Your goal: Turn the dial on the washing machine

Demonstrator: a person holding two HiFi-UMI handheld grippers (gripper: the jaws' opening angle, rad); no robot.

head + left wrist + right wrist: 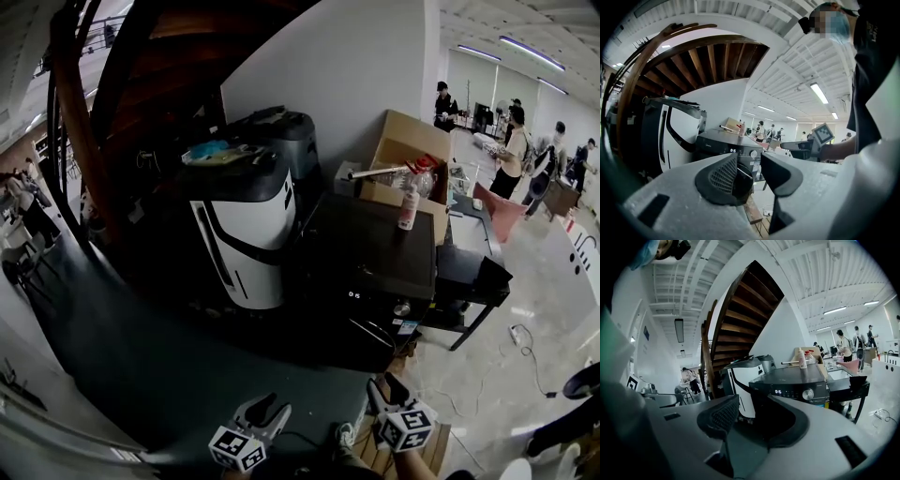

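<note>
A big white-walled room with a grey floor, and a wooden stair (112, 84) curving overhead. The dial (402, 307) is a small round silver knob on the front panel of the washer (375, 248), toward the panel's right end. A small lit display (778, 391) sits just to its left on the same dark strip. The washer is a black box with a flat, glossy top, standing on the floor against the wall in the middle of the head view.

A pale bottle (408, 208) stands upright at the top's back right corner, and an open cardboard box (412, 150) stands behind it. A white and black appliance (246, 225) stands just beside the washer's left side, and a low black table (473, 274) is at its right. People stand far off at the back right.

Both grippers are well apart from the washer, low at the near edge of the head view. The left gripper (267, 405) has its jaws apart with nothing between the pads (723, 177); only the washer's front shows through the gap. The right gripper (384, 389) also has its jaws apart and empty, pads (719, 414) touching nothing. In its view the dial appears above its right-hand jaw.
</note>
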